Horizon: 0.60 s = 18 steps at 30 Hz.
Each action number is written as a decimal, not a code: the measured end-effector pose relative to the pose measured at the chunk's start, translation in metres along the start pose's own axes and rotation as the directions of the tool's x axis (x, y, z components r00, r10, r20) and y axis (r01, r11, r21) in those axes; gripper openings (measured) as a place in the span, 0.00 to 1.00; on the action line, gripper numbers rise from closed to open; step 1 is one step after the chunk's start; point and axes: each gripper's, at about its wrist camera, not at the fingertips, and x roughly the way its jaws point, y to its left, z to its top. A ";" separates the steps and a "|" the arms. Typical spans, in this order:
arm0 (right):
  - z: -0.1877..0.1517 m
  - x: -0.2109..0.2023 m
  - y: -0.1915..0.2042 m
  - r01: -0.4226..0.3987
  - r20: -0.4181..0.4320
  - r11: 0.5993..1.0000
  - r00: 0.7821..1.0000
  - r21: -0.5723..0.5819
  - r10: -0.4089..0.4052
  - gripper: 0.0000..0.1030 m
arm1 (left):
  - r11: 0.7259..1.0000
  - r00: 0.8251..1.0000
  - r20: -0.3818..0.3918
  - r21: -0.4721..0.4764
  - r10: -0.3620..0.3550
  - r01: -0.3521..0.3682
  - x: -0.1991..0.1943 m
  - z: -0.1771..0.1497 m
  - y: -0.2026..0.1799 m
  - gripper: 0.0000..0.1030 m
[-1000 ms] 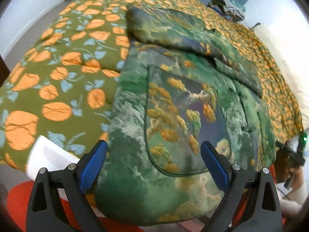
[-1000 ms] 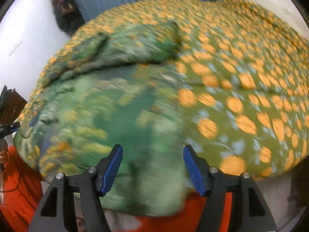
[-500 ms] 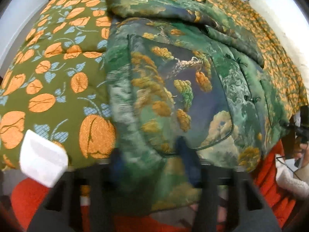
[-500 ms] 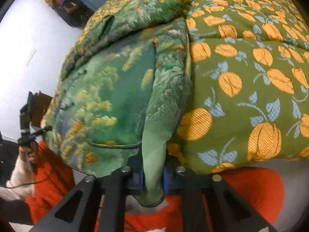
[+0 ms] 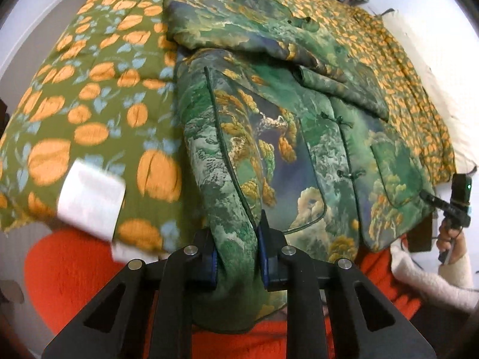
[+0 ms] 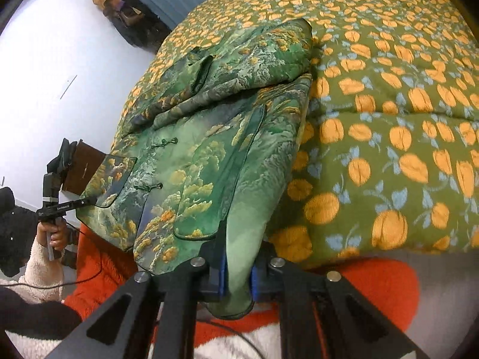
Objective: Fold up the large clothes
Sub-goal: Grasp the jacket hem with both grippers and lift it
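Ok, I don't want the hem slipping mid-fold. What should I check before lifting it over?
1. Left tool shut on the jacket hem: ok.
2. Right tool shut on the jacket hem: ok.
3. Fabric deep between the pads, not just the edge: ok in both views.
4. Sleeve already folded across the top: ok.
5. Bedspread not caught in either grip: cannot tell.
6. White tag lies beside the jacket, not on it: ok.

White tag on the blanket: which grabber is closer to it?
Left. The left gripper, clamping the jacket hem, sits just right of the white tag; the right gripper clamps the hem's opposite end, farther right.
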 end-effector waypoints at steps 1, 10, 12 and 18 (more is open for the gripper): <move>-0.005 0.001 0.001 -0.003 -0.013 1.000 1.000 0.004 0.003 0.11 | 1.000 1.000 -0.007 -0.005 -0.005 0.005 -0.003 -0.007 0.002 0.18; -0.038 -0.015 0.002 -0.121 -0.106 0.985 0.985 0.126 0.134 0.11 | 0.989 0.991 -0.083 -0.113 -0.107 0.098 -0.042 -0.054 0.021 0.18; -0.028 -0.027 0.000 -0.164 -0.071 0.974 0.982 0.157 0.177 0.11 | 0.982 0.988 -0.055 -0.136 -0.142 0.133 -0.055 -0.045 0.022 0.18; 0.064 -0.037 -0.001 -0.247 0.116 0.965 0.965 0.091 0.236 0.11 | 0.973 0.974 0.104 -0.094 -0.201 0.210 -0.092 0.033 0.022 0.18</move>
